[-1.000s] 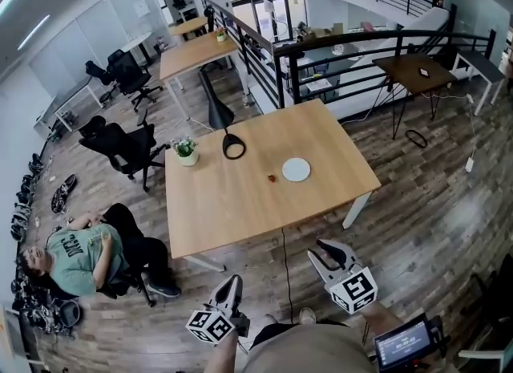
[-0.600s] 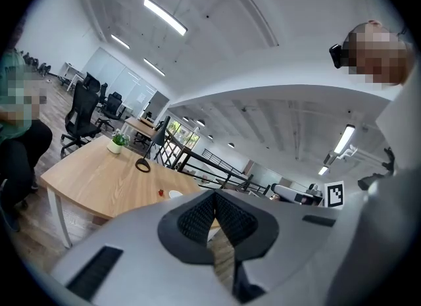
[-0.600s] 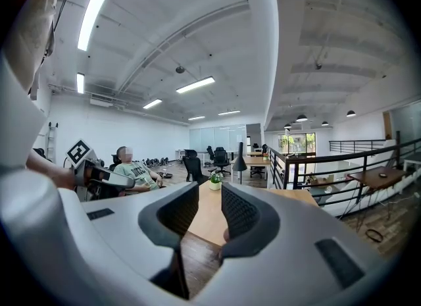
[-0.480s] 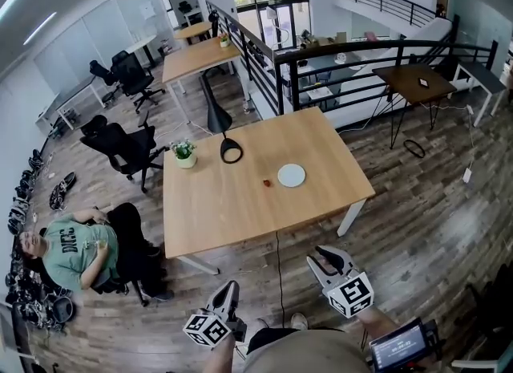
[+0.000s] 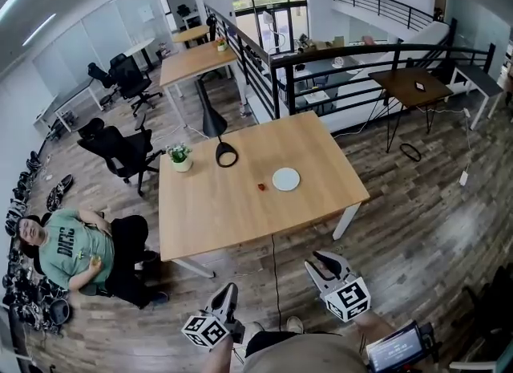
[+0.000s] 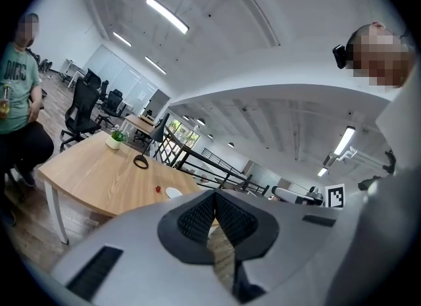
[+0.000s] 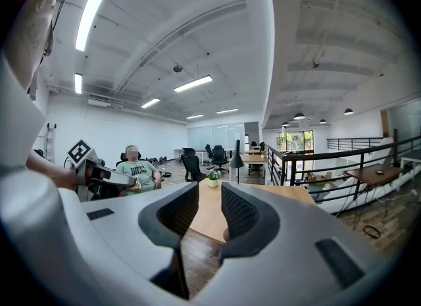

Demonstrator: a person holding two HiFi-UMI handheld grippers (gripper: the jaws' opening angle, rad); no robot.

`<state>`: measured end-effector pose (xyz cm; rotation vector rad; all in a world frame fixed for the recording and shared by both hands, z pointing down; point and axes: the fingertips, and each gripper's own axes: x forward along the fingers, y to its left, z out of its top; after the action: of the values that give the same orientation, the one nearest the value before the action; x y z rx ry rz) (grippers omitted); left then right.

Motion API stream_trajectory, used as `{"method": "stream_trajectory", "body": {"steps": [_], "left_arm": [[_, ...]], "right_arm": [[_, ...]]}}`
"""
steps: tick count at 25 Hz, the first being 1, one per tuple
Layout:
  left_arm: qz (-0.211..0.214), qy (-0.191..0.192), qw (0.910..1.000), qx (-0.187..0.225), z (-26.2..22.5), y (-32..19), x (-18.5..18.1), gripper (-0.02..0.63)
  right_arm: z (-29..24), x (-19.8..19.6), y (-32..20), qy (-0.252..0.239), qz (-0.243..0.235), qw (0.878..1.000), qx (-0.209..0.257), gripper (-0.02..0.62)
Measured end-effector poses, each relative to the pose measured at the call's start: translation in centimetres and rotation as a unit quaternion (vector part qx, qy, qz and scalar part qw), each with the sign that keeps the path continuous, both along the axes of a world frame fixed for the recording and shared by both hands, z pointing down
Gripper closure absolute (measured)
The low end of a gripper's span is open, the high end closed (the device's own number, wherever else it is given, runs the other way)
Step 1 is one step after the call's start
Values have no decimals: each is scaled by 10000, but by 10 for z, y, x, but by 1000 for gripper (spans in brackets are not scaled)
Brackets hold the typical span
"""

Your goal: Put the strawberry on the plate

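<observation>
A small red strawberry point(image 5: 261, 186) lies on the wooden table point(image 5: 216, 211), just left of a round white plate point(image 5: 285, 179). Both grippers hang over the floor in front of the table's near edge, far from the two objects. My left gripper point(image 5: 228, 293) is shut with its pads touching and holds nothing. My right gripper point(image 5: 327, 262) is shut down to a narrow slit, also with nothing in it. The left gripper view shows the strawberry point(image 6: 157, 189) and the plate point(image 6: 173, 193) far off beyond the left gripper point(image 6: 212, 216). The right gripper point(image 7: 209, 211) points at the table's end.
A black desk lamp point(image 5: 225, 153) and a small potted plant point(image 5: 179, 156) stand on the table's far left part. A person point(image 5: 76, 249) sits in a chair left of the table, near a black office chair point(image 5: 119, 148). A black railing point(image 5: 353, 58) runs behind.
The head view has drifted, so the table now sits slightly further left in the picture. The seated person has shifted. Both grippers keep their pose and jaw setting.
</observation>
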<state>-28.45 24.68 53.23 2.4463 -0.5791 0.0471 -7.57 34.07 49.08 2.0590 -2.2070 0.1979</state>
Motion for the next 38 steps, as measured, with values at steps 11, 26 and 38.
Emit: {"method": "stream_trajectory", "body": {"steps": [11,26,38], "left_arm": [[93,21,10000,-8,-4,-4,12,603],[-8,-10,10000,26,-7,-35,19,603],[309,41,9994,-160,0,-126,57,603]], "right_arm": [[-2,12,0,-78,118,9999,55,485],[8,26,-38,-123,72,9999,19,485],[18,52,-118,-185,368,9989,-222,486]]}}
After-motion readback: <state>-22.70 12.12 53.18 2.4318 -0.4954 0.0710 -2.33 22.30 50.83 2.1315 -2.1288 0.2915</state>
